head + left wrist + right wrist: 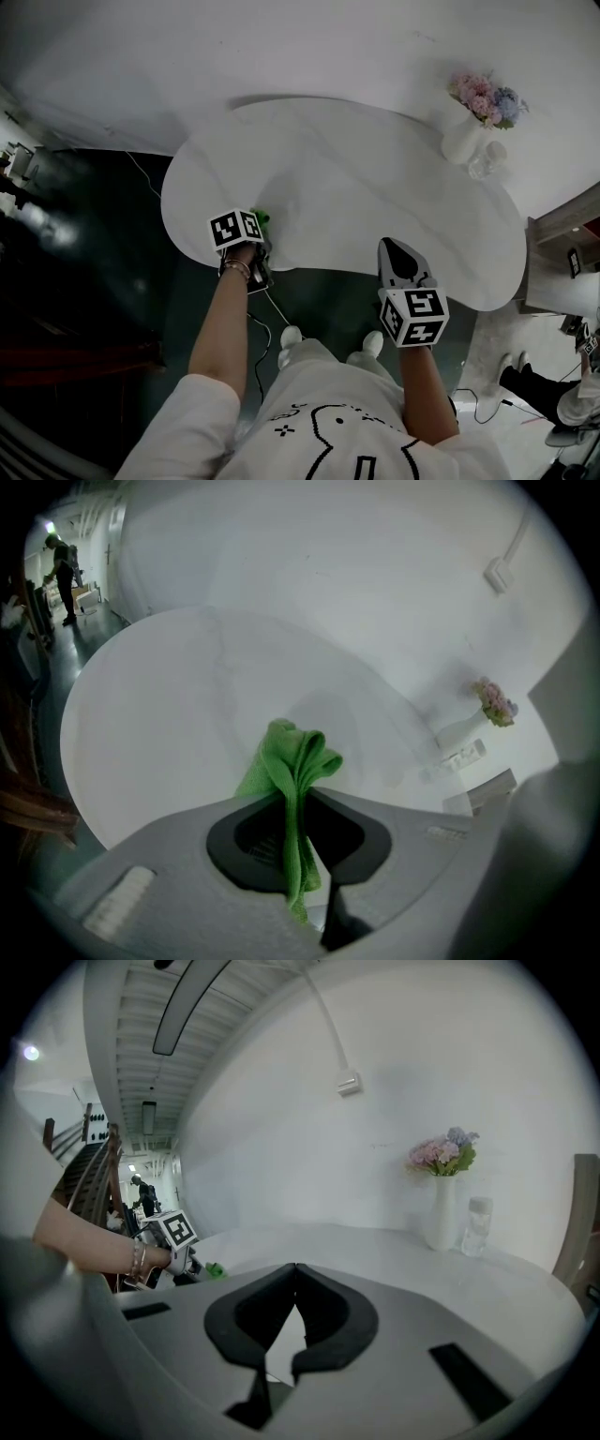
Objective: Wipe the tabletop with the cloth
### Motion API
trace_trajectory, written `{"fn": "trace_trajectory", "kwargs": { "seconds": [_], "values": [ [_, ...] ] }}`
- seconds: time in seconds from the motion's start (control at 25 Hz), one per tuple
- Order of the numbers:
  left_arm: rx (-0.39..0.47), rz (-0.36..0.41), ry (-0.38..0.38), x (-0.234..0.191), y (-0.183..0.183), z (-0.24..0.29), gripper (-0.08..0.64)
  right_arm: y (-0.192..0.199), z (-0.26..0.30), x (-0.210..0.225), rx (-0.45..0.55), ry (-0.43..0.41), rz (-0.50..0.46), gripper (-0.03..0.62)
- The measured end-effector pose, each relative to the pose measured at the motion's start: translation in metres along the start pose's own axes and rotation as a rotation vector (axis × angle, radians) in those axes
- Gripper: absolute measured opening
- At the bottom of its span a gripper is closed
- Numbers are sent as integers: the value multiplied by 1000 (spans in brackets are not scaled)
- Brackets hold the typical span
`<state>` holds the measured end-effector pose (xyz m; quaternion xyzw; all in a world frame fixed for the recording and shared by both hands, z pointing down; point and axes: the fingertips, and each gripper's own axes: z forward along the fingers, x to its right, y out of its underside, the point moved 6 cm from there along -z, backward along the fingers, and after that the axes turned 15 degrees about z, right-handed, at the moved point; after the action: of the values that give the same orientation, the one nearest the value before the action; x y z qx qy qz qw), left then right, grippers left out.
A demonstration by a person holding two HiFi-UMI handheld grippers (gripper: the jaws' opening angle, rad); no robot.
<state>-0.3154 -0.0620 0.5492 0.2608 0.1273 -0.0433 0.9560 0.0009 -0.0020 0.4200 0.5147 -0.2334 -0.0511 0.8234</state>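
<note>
Pinching a green cloth [296, 761], the left gripper [300, 794] has its jaws pressed together on the fabric. A bunched fold stands out past the tips and a thinner strip runs back between the dark pads. In the head view this gripper [251, 236] sits at the near left edge of the white tabletop [375, 187], with the cloth [262, 218] showing just beyond its marker cube, over the table surface. Whether the fabric presses on the table or hangs just above it cannot be told.

The right gripper [295, 1267] is closed too, its jaw tips meeting with nothing between them. Seen from the head camera, it [397, 251] points over the near right edge of the table, well apart from the left one; contact with the surface cannot be judged.

From the right gripper's camera, the left gripper [175, 1241] and a bit of cloth [215, 1269] show across the table. At the far right of the tabletop, a white vase [463, 138] of flowers [487, 98] stands just beside a clear bottle [487, 159].
</note>
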Motion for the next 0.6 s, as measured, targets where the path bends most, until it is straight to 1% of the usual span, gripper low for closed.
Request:
{"fn": "trace_trajectory", "kwargs": {
  "seconds": [0.16,0.4,0.6],
  "values": [
    [0,18,-4,15,1,3,55,1,-6,9,-2,-3,2,2],
    [1,10,1,32,3,8,55,1,-14,24,-6,-6,7,2],
    [4,19,-2,47,5,12,55,2,-19,37,-9,-8,13,2]
  ]
}}
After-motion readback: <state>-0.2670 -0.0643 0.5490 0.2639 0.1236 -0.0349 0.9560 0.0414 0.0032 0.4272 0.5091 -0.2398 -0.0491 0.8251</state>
